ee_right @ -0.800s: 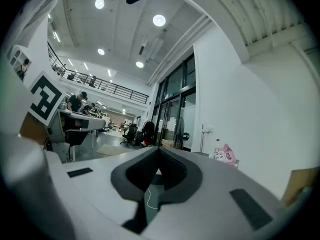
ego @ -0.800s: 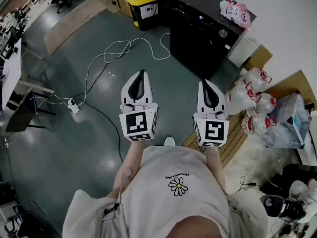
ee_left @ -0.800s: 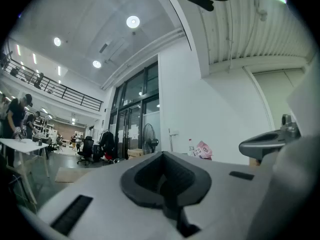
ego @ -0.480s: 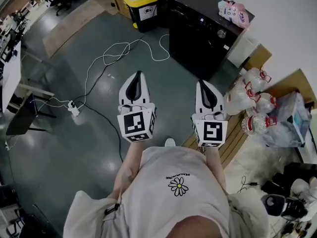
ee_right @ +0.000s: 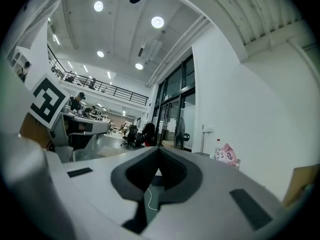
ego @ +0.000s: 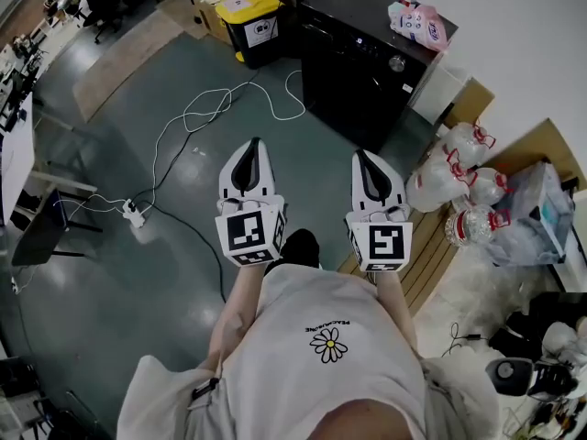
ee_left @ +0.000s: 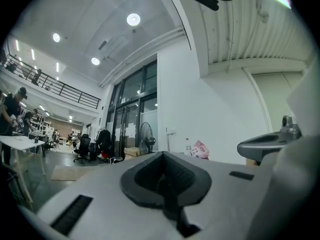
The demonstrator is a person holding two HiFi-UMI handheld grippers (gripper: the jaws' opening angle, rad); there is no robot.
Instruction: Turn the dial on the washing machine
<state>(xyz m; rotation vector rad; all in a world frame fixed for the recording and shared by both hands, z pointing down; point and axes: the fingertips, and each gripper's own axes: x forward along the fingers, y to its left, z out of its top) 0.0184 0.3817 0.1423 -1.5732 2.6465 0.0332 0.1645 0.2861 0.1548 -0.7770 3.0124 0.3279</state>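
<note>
Mid-step toward washing machine (ego: 362,81), upper right of centre; dial (ego: 396,63) on its front, well ahead. Black shoe (ego: 300,246) newly at centre. Left gripper (ego: 253,142), right gripper (ego: 360,155) clenched, empty. Approach only.

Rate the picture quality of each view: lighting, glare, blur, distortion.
Head view: evenly lit, wide-angle bending toward the edges, the black washing machine loses detail in its dark front. Left gripper view: black fisheye corners, ceiling lamp blown out, left tongs soft up close. Right gripper view: same dark corners, round ceiling light glaring, right tongs also soft.
</note>
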